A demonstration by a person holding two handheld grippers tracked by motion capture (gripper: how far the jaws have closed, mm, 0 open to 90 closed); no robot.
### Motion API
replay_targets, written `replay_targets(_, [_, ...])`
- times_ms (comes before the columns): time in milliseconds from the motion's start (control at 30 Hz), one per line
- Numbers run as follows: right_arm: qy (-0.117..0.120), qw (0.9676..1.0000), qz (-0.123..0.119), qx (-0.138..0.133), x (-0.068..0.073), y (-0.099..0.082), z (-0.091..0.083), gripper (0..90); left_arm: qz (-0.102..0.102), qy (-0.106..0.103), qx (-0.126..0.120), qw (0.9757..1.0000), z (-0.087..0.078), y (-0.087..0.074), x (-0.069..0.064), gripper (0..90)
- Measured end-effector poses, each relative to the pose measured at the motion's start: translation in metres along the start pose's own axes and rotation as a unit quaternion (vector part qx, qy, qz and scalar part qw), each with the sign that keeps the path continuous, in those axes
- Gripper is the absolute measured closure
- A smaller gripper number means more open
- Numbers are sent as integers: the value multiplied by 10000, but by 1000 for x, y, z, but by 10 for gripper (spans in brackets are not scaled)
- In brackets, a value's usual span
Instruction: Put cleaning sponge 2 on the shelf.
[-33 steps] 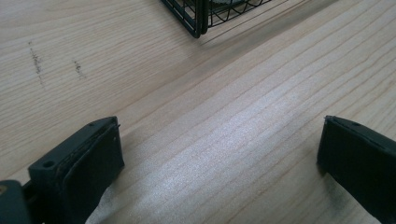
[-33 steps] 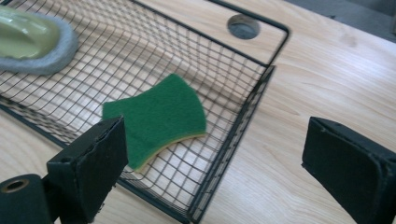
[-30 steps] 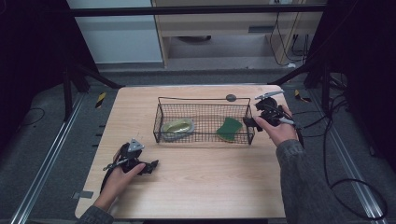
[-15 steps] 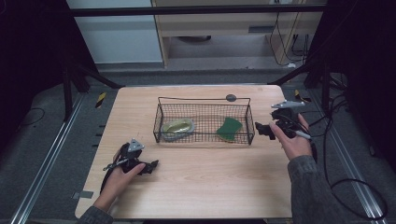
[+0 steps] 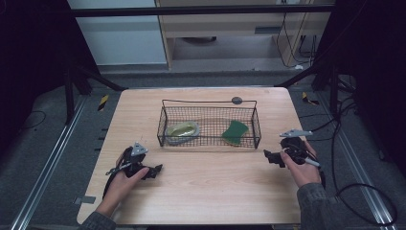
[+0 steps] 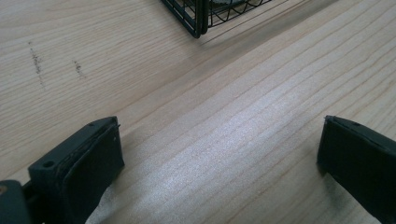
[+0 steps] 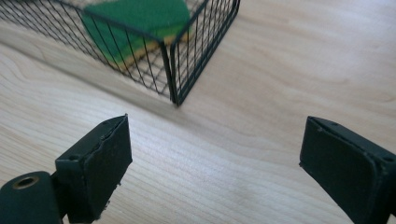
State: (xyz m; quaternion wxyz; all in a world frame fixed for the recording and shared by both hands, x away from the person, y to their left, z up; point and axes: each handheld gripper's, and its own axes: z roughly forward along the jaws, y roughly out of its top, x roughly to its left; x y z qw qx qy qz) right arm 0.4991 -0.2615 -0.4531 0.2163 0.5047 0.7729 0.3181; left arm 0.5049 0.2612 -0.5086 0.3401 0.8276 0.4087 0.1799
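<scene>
Both grippers empty and open on the table, wire basket between and beyond them.

Left gripper [image 5: 154, 171] rests on the wooden table [image 5: 210, 191] near its front left; jaws spread wide in the left gripper view, bare wood between them, basket corner [image 6: 198, 18] up ahead. Right gripper [image 5: 269, 157] sits near the basket's [image 5: 209, 103] front right corner, jaws wide apart, having just closed slightly, nothing between them. Green sponge [image 7: 140, 21] lies inside the basket's right end, close to the right gripper; a green-lined dish [image 5: 182, 130] lies at the left end. Small dark disc [image 5: 236, 100] on the table behind the basket.
</scene>
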Motion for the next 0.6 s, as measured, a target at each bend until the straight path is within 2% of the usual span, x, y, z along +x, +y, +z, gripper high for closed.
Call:
replay_targets(167, [-73,9999,135,71,2,-11,26,78,-2,-1,1,10000,0,0,0,0])
replay_targets(300, [-111,9993,346,96,2,-17,43,81,0,-1,0,10000,0,0,0,0])
replay_targets(400, [-137,9992,340,141,0,-20,51,84,-4,3,0,10000,0,0,0,0])
replay_targets(467, [-258,9991,321,53,0,-23,56,52,-3,2,0,10000,0,0,0,0])
replay_targets(533, [-243,9992,311,-107,1,-25,58,31,-4,2,-1,10000,0,0,0,0])
replay_targets(600, [-250,9992,299,-120,1,-25,59,30,-7,2,-2,10000,0,0,0,0])
